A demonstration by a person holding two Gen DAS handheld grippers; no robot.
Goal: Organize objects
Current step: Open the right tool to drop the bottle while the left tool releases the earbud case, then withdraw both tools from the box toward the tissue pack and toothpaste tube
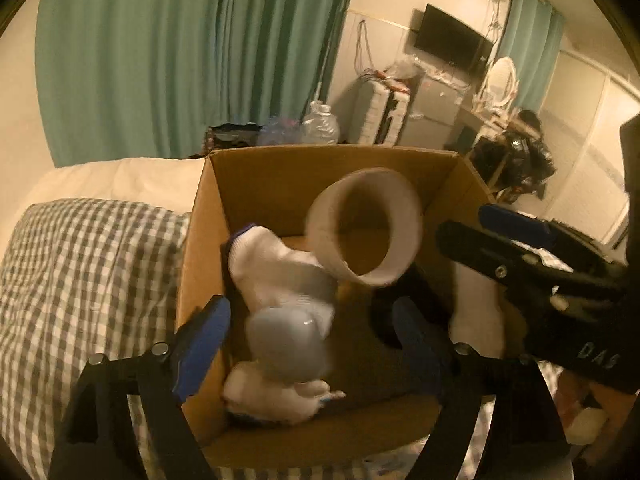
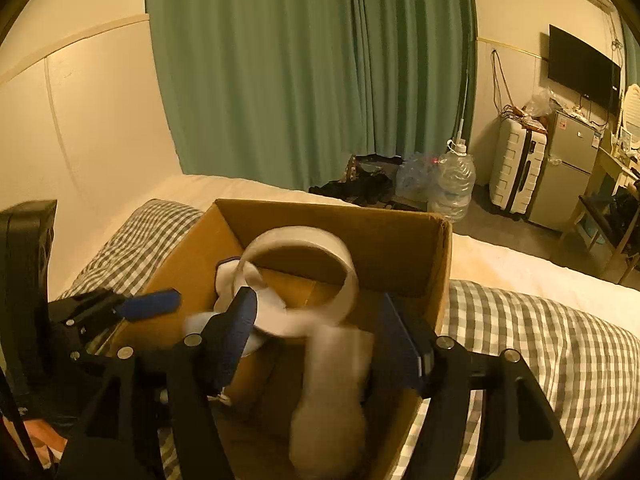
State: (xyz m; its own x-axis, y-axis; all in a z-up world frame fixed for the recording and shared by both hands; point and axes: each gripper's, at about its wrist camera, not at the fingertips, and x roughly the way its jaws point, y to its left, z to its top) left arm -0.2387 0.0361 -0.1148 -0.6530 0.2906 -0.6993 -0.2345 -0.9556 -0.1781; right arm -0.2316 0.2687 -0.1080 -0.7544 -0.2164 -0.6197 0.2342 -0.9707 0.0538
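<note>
An open cardboard box (image 1: 200,240) (image 2: 400,236) stands on the bed. Inside it a blurred white tape roll (image 1: 364,226) (image 2: 304,280) is in mid-air, touching neither gripper. White socks (image 1: 280,276) lie in the box, with a grey-toed one (image 1: 286,344) blurred near the front. Another white sock (image 2: 332,400) is blurred between my right gripper's fingers. My left gripper (image 1: 308,344) is open over the box's near edge. My right gripper (image 2: 324,344) is open over the box and also shows in the left wrist view (image 1: 500,236).
The bed has a grey-checked cover (image 1: 80,280) (image 2: 540,344) and a white sheet (image 1: 120,180). Beyond it are green curtains (image 2: 312,68), water bottles (image 2: 452,184), a white suitcase (image 2: 516,168), a small fridge (image 2: 564,168) and a wall TV (image 1: 452,38).
</note>
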